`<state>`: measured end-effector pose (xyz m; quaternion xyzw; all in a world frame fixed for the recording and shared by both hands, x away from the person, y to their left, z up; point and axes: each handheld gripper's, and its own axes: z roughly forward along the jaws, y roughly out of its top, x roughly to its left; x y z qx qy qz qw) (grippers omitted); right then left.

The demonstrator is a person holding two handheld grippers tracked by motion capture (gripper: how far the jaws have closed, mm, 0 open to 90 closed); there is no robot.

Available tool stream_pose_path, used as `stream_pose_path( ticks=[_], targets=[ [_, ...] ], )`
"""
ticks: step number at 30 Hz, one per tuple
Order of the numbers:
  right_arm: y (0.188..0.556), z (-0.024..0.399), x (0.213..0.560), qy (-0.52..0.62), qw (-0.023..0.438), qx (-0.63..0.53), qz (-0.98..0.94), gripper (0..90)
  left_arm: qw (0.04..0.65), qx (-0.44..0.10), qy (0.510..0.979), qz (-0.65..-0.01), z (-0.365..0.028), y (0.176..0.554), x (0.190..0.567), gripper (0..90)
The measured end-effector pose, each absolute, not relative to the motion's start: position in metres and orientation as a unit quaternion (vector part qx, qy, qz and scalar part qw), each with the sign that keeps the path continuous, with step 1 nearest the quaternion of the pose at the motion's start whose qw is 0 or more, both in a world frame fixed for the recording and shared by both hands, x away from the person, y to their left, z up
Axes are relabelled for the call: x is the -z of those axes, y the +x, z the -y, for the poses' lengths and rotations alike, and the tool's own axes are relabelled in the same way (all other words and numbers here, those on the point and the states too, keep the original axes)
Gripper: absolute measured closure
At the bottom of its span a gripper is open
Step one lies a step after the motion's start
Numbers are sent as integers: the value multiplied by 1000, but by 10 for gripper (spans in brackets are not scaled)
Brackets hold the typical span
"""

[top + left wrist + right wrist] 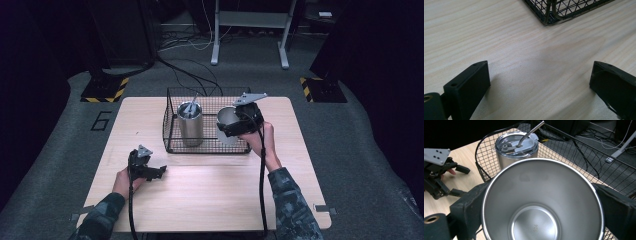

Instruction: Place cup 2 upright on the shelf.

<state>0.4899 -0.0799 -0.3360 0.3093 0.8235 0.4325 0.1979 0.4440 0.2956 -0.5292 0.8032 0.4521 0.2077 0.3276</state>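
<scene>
While your right gripper [239,124] pinches the open steel tumbler [541,202] over the wire basket [172,142] at frame centre, left gripper [155,172] spread idle, a tilt could knock the lidded tumbler [190,123].

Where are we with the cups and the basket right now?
One lidded tumbler with a straw already stands in the wire basket. The right gripper is shut on the open steel cup, held at the basket's right part; whether it rests on the bottom is unclear. Release is left. The left gripper is open over the table.
</scene>
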Motion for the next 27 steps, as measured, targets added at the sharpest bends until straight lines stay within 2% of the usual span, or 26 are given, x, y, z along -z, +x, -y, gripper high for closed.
stream_pose_path(
  ticks=[27],
  targets=[
    [530, 64, 344, 344, 215, -402, -821, 59, 331, -209, 799, -456, -295, 444, 530, 30]
  ],
)
